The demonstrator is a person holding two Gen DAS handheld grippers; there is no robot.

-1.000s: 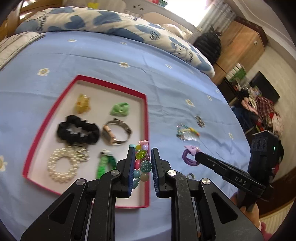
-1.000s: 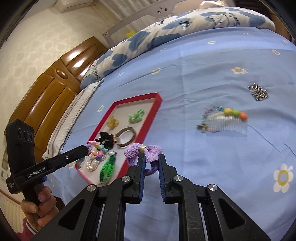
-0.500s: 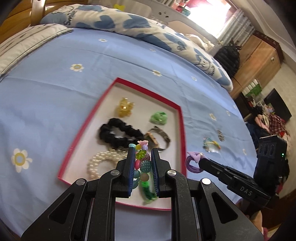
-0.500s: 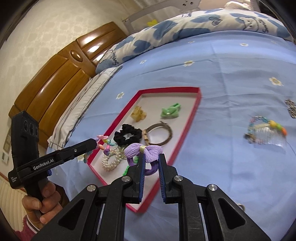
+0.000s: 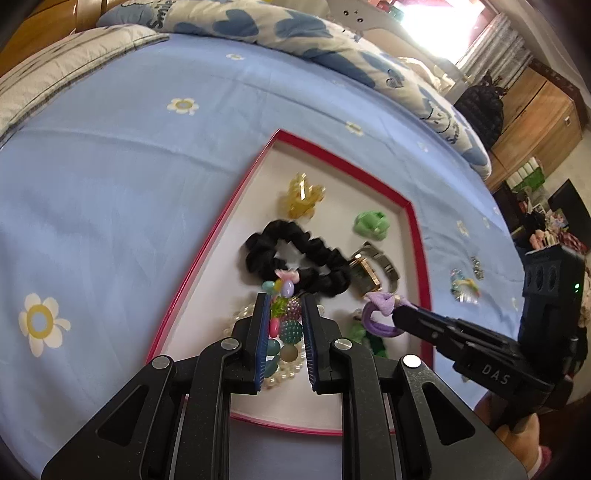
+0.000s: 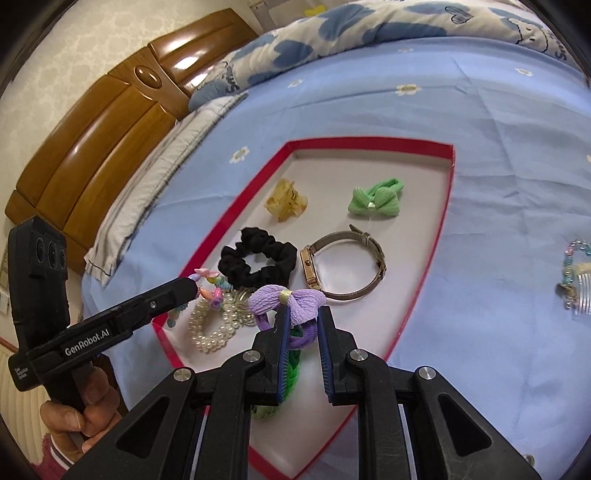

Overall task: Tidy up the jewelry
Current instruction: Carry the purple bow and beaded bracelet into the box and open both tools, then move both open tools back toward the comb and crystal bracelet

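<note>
A red-rimmed white tray [image 5: 413, 218] [image 6: 448, 177] lies on the blue bedsheet. In it are a yellow claw clip [image 5: 303, 194], a green bow tie [image 6: 375, 197], a black scrunchie [image 6: 256, 258], a watch [image 6: 347, 264], a pearl bracelet [image 6: 212, 326] and a green braided piece [image 6: 291, 365]. My left gripper [image 5: 282, 314] is shut on a colourful bead bracelet [image 5: 284, 321], held above the tray's near left part. My right gripper [image 6: 301, 323] is shut on a purple bow hair tie [image 6: 291, 301], held above the tray's near end.
A comb with coloured beads [image 6: 578, 284] [image 5: 463, 290] and a small silver piece [image 5: 476, 262] lie on the sheet right of the tray. Pillows [image 6: 369, 29] and a wooden headboard [image 6: 96, 122] are beyond. A cabinet [image 5: 535, 110] stands past the bed's far side.
Both grippers have moved left over the tray, each keeping its hold. The comb and silver piece have slid to the right edge of the views.
</note>
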